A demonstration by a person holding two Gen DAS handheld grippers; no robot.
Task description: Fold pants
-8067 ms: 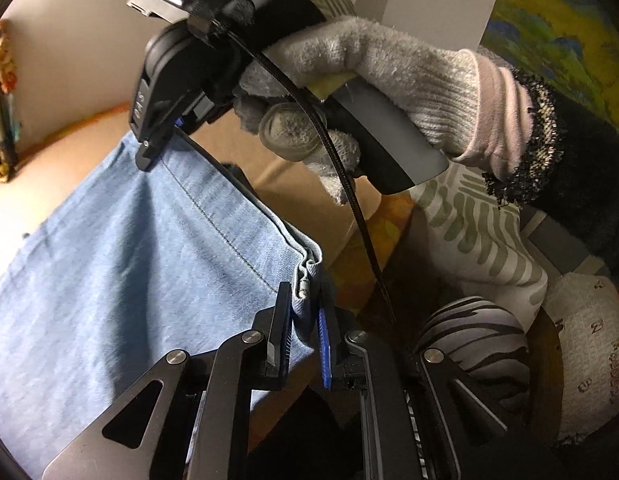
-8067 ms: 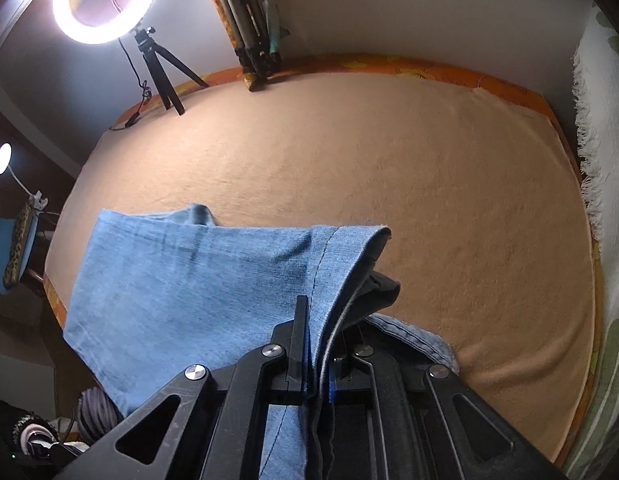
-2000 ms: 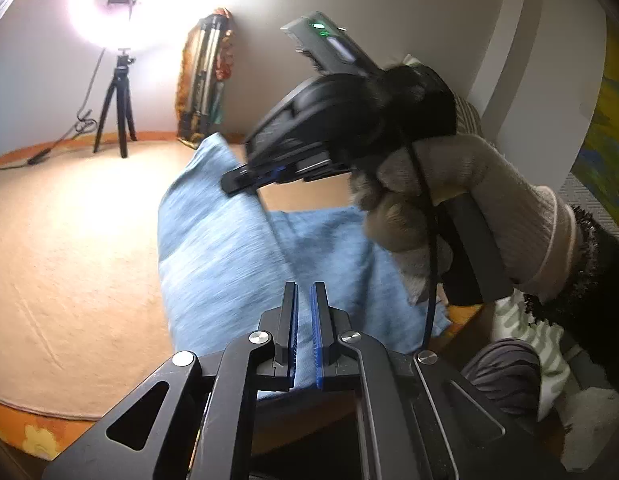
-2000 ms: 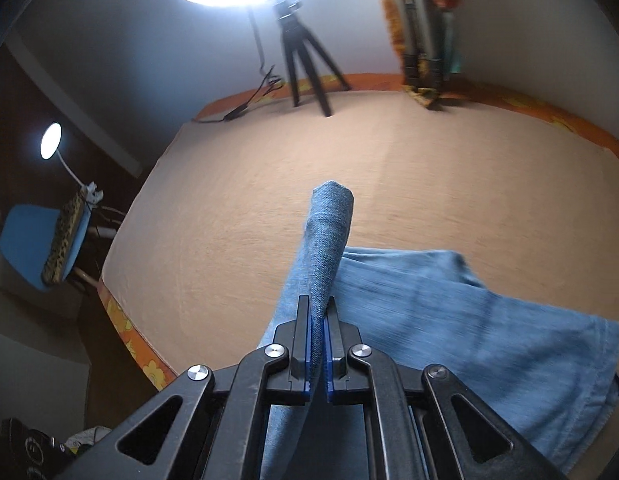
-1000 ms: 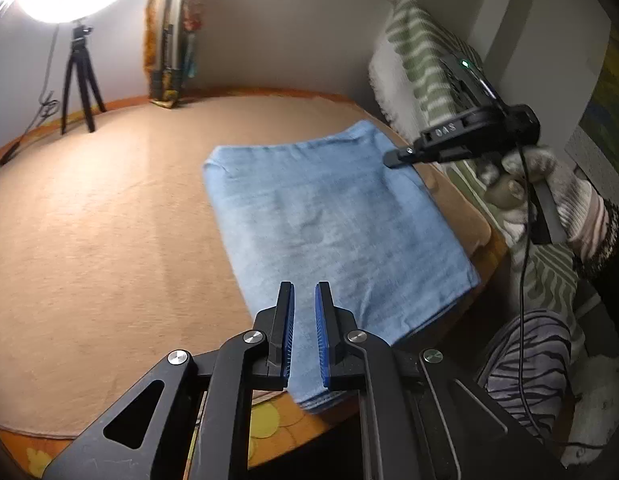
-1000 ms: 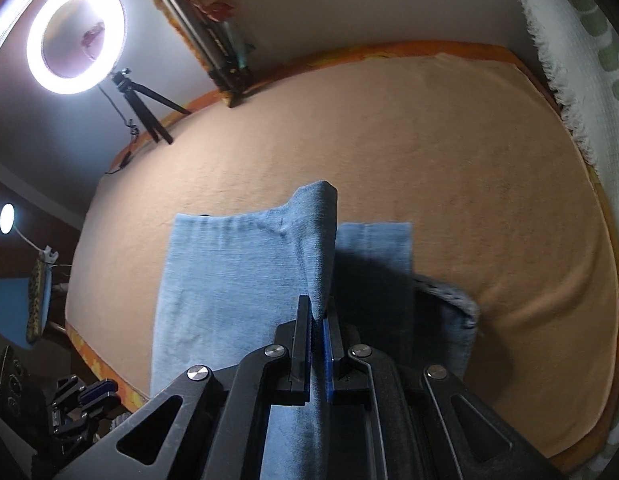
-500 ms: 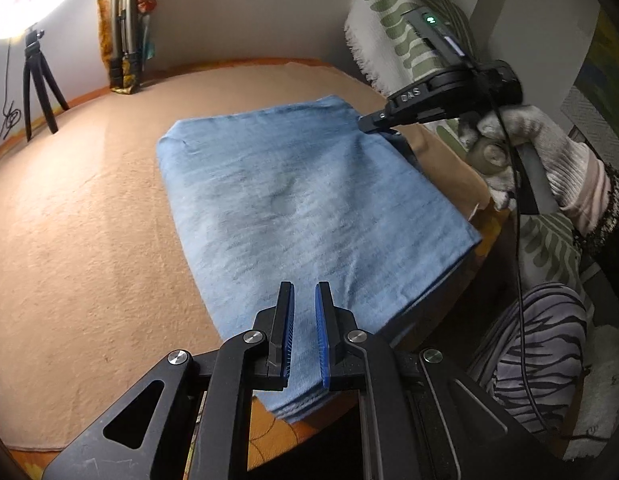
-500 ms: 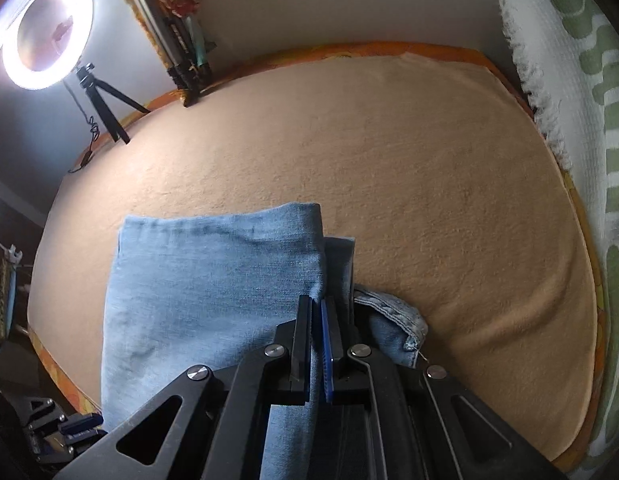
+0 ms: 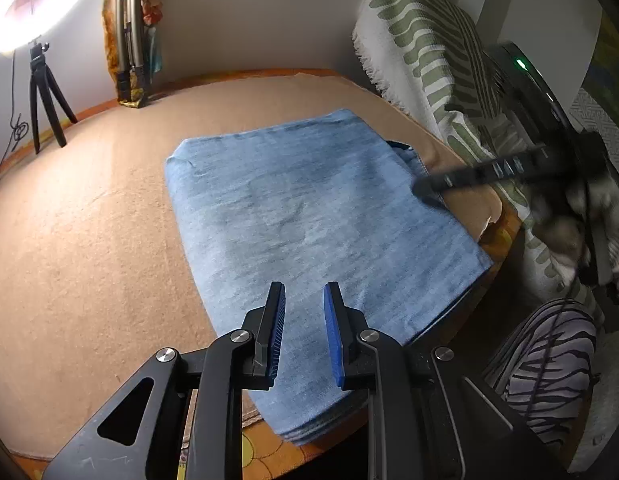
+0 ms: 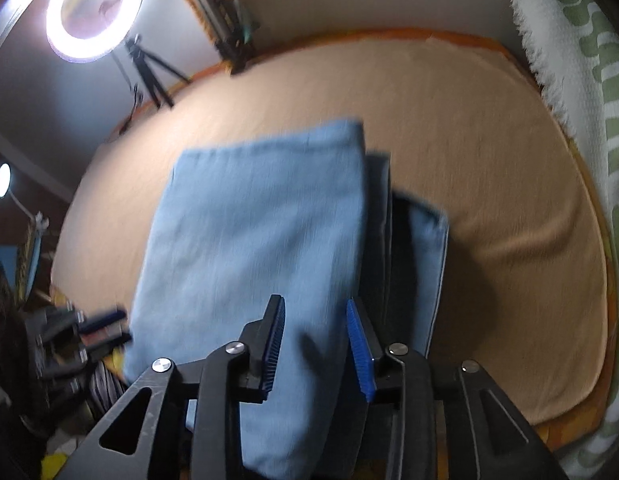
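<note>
On the tan blanket (image 9: 89,240) lie the pants (image 9: 309,224), one pair, folded into a flat blue stack near the front edge. From the left camera, the left gripper (image 9: 304,336) hangs over the near edge of the pants with its two fingers apart and nothing between them. Only this view shows the right gripper (image 9: 423,191) from the side, blurry, at the right edge of the pants. Its markings are too smeared to read.

From the right camera, the right gripper (image 10: 315,344) has its two fingers apart, holding nothing, above the pants (image 10: 249,240). Only this view shows the whole ring light (image 10: 94,10) and one small lamp (image 10: 3,180). One tripod (image 9: 45,92) stands on the blanket. One green striped cloth (image 9: 437,56) is at the right.
</note>
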